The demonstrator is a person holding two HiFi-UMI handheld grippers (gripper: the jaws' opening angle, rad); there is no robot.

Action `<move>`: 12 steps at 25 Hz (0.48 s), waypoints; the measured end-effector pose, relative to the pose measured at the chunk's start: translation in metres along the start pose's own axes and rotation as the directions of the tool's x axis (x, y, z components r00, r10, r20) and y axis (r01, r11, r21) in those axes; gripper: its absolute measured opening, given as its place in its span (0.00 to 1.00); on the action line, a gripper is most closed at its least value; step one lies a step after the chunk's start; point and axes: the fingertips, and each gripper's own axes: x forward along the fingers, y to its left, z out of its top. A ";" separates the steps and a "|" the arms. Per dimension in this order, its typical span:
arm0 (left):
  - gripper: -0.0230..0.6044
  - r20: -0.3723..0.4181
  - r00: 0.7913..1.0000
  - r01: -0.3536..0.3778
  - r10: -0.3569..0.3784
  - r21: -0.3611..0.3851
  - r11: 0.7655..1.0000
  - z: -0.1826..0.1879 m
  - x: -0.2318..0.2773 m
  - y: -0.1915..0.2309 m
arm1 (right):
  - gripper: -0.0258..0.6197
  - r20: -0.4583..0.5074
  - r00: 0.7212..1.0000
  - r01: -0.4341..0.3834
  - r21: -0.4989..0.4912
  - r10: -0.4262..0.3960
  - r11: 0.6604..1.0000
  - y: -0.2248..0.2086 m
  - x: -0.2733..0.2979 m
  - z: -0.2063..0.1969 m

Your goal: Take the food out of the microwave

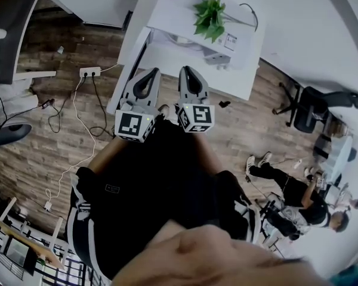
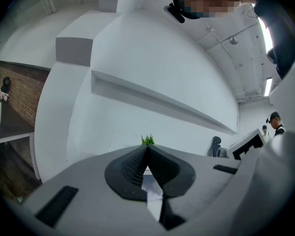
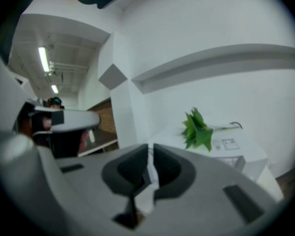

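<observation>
The left hand-held gripper [image 2: 147,147] and the right hand-held gripper [image 3: 150,149] are both clenched and empty, on the near side of the white tabletop [image 1: 167,58]. No food is seen. It is presumably inside the white box [image 1: 224,45] under the plant [image 1: 210,18]. It is judged possibly hot and easily spilled, and is best gripped at a rim and kept level.

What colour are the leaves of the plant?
The plant is green, clearest in the right gripper view.
</observation>
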 end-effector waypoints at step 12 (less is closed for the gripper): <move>0.09 0.002 1.000 -0.007 0.007 -0.006 1.000 0.011 0.002 0.000 | 0.20 -0.089 0.995 0.049 0.005 -0.048 0.999 -0.030 0.041 -0.038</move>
